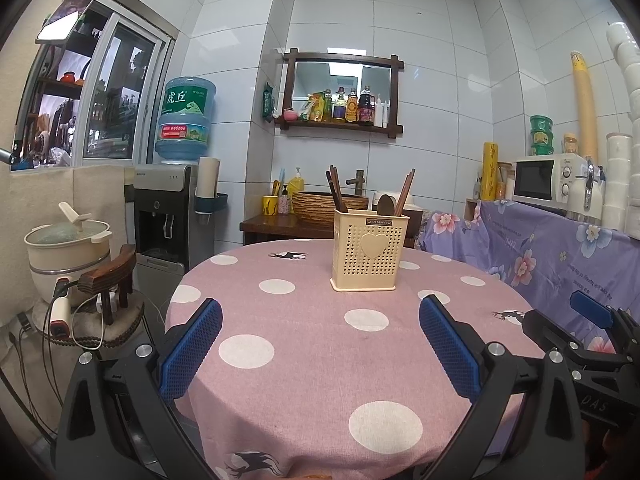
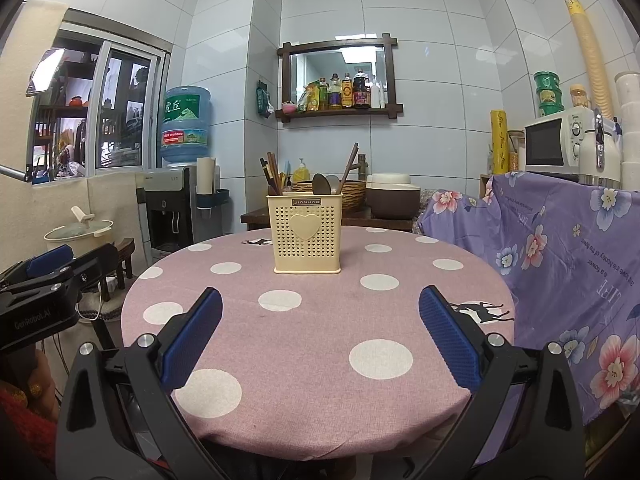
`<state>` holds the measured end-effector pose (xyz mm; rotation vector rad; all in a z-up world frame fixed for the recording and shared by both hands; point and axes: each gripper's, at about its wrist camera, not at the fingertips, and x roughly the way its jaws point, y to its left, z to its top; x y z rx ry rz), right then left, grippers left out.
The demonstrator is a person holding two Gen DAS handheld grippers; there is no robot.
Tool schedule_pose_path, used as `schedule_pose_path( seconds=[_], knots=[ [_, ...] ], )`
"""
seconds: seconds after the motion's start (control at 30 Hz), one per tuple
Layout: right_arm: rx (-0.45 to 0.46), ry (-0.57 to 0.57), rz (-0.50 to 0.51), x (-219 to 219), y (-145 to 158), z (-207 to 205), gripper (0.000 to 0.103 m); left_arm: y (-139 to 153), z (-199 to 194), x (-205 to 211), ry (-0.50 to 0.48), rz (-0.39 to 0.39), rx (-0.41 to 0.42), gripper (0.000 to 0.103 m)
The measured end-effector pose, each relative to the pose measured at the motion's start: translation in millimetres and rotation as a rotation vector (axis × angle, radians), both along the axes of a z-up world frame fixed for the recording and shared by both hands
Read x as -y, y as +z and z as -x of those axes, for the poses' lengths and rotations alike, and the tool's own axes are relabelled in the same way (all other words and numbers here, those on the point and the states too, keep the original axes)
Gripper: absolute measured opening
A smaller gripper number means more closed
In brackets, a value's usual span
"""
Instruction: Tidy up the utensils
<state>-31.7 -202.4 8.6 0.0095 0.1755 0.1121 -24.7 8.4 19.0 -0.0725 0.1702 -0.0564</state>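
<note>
A cream holder stands upright at the far middle of the bench, with chopsticks and spoons inside. Both the left gripper and right gripper hover near, jaws spread, empty.

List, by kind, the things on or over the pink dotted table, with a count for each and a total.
Cream utensil holder: 1
Spoons standing in it: 2
Chopstick bunches in it: 2
Open grippers over the table, left gripper and right gripper: 2
Total: 7
</note>
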Motion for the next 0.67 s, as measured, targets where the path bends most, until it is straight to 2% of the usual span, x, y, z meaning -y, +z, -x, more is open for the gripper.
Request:
schedule_pose_path(
  seconds=[0.67],
  knots=[
    [-0.011,-0.01,-0.006,-3.0,-6.2,-1.2,0.097,-3.9,-1.2,-9.9,0.004,-0.006,-0.015,0.098]
  ],
)
